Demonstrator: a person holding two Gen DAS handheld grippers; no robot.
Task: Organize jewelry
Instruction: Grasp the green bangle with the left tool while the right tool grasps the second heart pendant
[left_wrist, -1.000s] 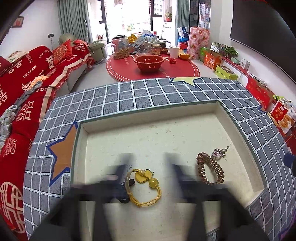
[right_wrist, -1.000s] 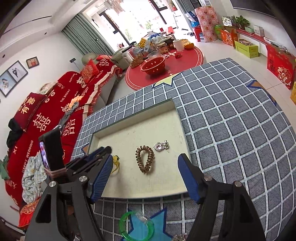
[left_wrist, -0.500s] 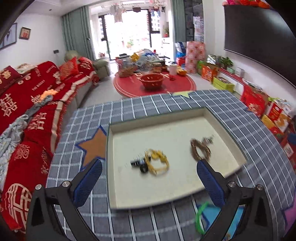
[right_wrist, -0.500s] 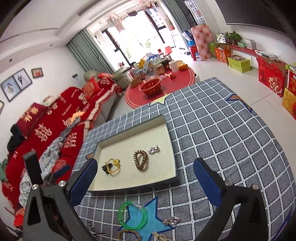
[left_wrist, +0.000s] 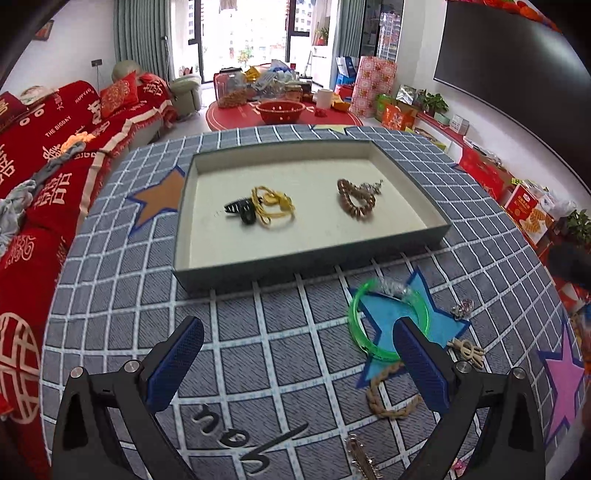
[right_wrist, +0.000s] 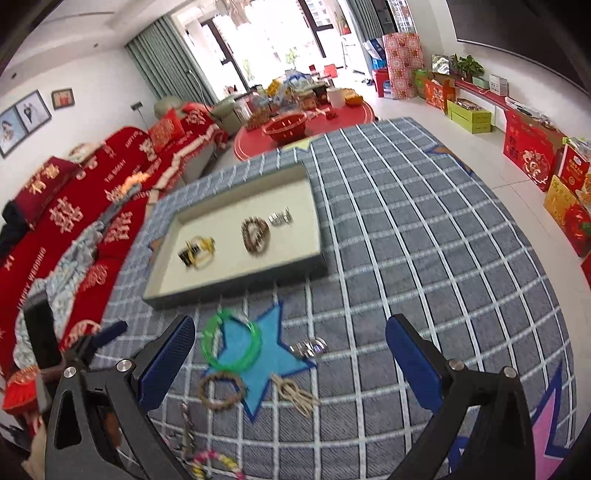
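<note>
Jewelry tray (left_wrist: 439, 225), a shallow grey-green box with a cream floor, on a grey grid-patterned cloth (left_wrist: 280, 354). Inside it lie a yellow cord bracelet (left_wrist: 275, 206) touching a black piece (left_wrist: 242, 211) at centre-left, and a brown beaded bracelet (left_wrist: 354, 201) with a silver charm (left_wrist: 373, 185) just beside it at centre-right. Unsorted pieces remain on the cloth near the tray's near wall: a green bangle (left_wrist: 384, 325) on a blue star patch (left_wrist: 402, 317), a braided tan bracelet (left_wrist: 388, 397), a tan knotted piece (left_wrist: 467, 350), a small silver piece (left_wrist: 463, 308), and a chain (left_wrist: 360, 456) at the near edge.

Left gripper (left_wrist: 299, 363), jaws wide apart and empty, hangs over the cloth on the near side of the tray; a second ago its fingers were down inside the tray at the yellow bracelet, which now lies free. Right gripper (right_wrist: 290, 358), jaws equally wide and empty, has just been opening, with nothing between its pads; it too has drawn back from the tray, so that the loose pile sits between and below its fingers.

Reading: both placements appear complete and both tools are withdrawn toward the remaining pile. The task seems partway done, with the green bangle or the silver piece a likely next pick
</note>
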